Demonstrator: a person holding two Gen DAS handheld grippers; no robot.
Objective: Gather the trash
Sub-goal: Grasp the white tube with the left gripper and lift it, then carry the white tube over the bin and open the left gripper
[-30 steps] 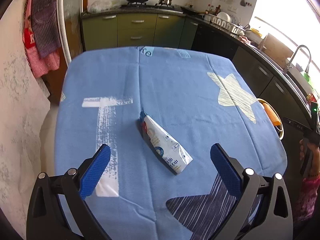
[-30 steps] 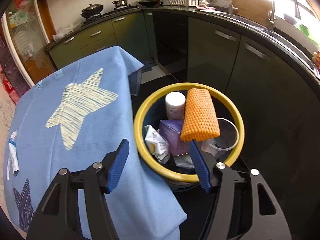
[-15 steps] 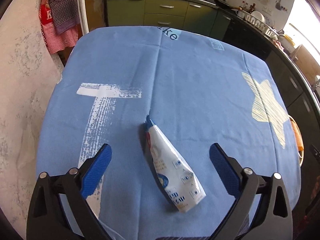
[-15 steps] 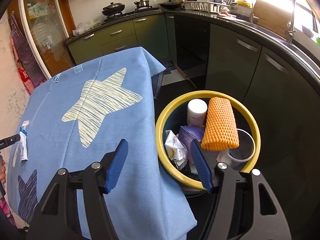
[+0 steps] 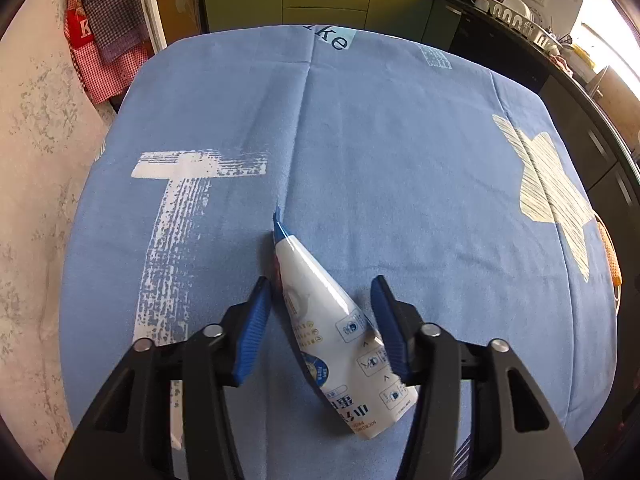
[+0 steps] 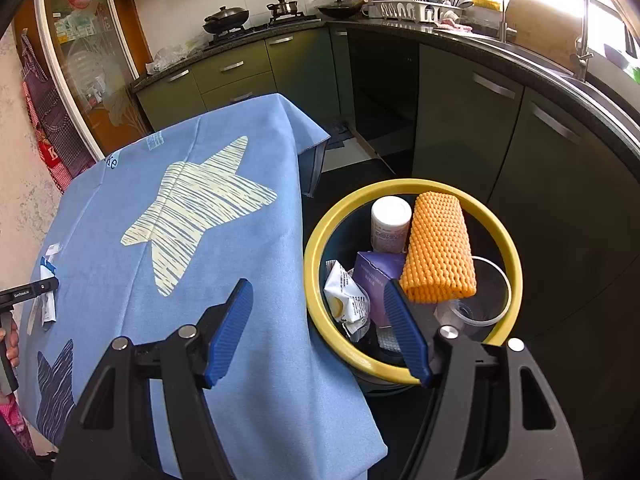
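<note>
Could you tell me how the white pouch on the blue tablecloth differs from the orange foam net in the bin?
The white pouch lies flat on the tablecloth; the orange foam net sits atop the yellow-rimmed bin. The pouch is smooth and printed; the net is knobbly and plain. The closing left gripper straddles the pouch; nothing holds the net.

Your white pouch (image 5: 332, 328) with blue print lies on the blue tablecloth (image 5: 400, 152), patterned with a cream striped star and a white T; at three o'clock, your yellow-rimmed bin (image 6: 408, 188) holds orange netting (image 6: 438, 248).
</note>
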